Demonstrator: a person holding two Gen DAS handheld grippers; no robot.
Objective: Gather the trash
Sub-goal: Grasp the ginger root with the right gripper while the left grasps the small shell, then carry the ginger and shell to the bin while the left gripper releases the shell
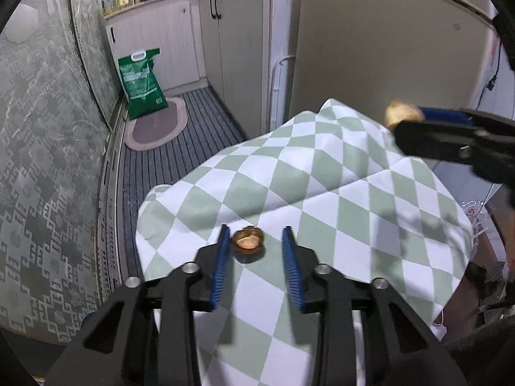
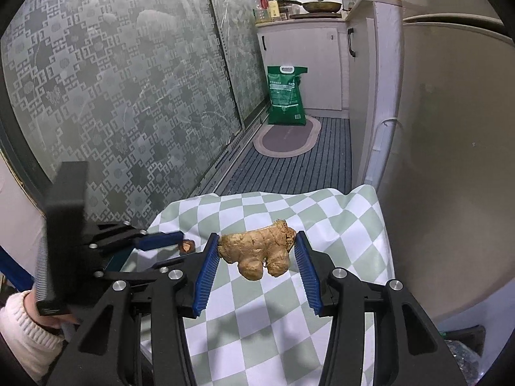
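You are in a narrow kitchen: patterned frosted sliding doors (image 2: pixel 128 90) run along your 9 o'clock side, pale cabinets (image 1: pixel 225 48) stand at 12 o'clock, and a green sack (image 2: pixel 286 96) sits on an oval mat (image 2: pixel 286 140) on the striped floor far ahead. Right below you lies a table under a green-and-white checked cloth (image 1: pixel 322 177).

Your left gripper (image 1: pixel 257 234) hovers low over the cloth with its blue-padded fingers spread wide. A small brown nutshell (image 1: pixel 248 240) lies on the cloth between them, closer to the 9 o'clock finger and touching neither pad.

Your right gripper (image 2: pixel 257 247) is closed down on a knobbly piece of ginger root (image 2: pixel 257 247), one blue pad pressing each end, and carries it clear above the cloth. From the left wrist camera that gripper sits at 2 o'clock, with the ginger's tip poking out of it.

From the right wrist camera, the left gripper lies at 9 o'clock, with the nutshell at its fingertips.
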